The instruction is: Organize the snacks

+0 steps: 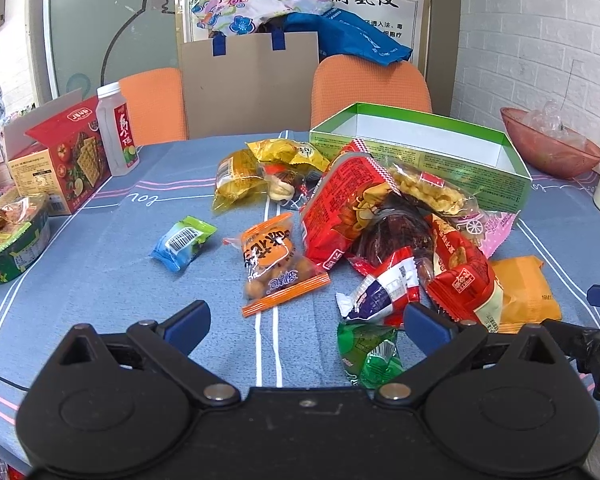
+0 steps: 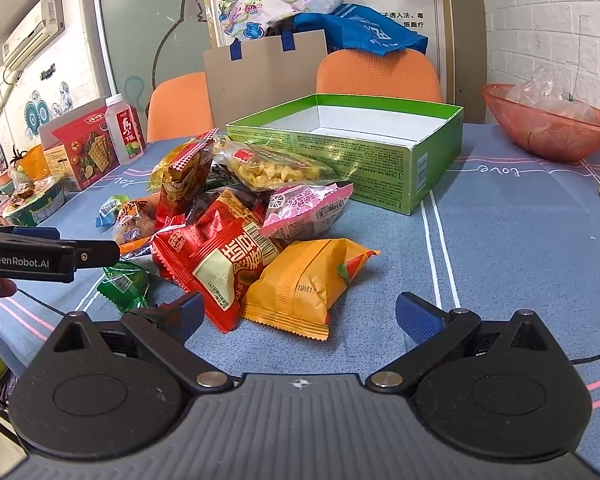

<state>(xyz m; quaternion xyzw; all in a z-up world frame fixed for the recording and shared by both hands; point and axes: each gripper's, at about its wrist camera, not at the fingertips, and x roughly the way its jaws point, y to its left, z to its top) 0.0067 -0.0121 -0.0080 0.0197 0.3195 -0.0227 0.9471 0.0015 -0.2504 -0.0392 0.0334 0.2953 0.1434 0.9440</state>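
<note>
My left tool [image 1: 306,322] hangs low over the table [image 1: 100,264], fingers spread wide and holding nothing. Between its fingers, close in, lies a green packet [image 1: 370,354]; just ahead sits an orange peanut packet [image 1: 276,264] and, off to the left on its own, a small blue-green packet [image 1: 182,242].

My right tool [image 2: 300,314] is likewise spread apart with nothing in it. An orange-yellow pillow pack [image 2: 304,284] lies directly in front of it, between the fingers' line and the heap. From this view I see the left tool [image 2: 96,254] side-on at the left edge; its opening cannot be judged from here.

The snack heap sits mid-table, in front of the green box [image 2: 364,160]. Contents I can pick out:
- red packet with yellow label [image 2: 212,256], leaning on the pillow pack
- pink packet [image 2: 308,210], resting on top of the red one
- clear bag of yellow puffed pieces [image 2: 272,170], topmost, nearest the box
- tall red chip bag [image 2: 182,178], tilted up at the heap's left

The green box is open, its white interior showing nothing inside from either view.

Left side of table: a red cracker carton [image 1: 66,156], a drink bottle [image 1: 118,130] touching it, and a green bowl-shaped tub [image 1: 12,236] nearer me. A pink bowl [image 2: 548,124] sits at the far right.
</note>
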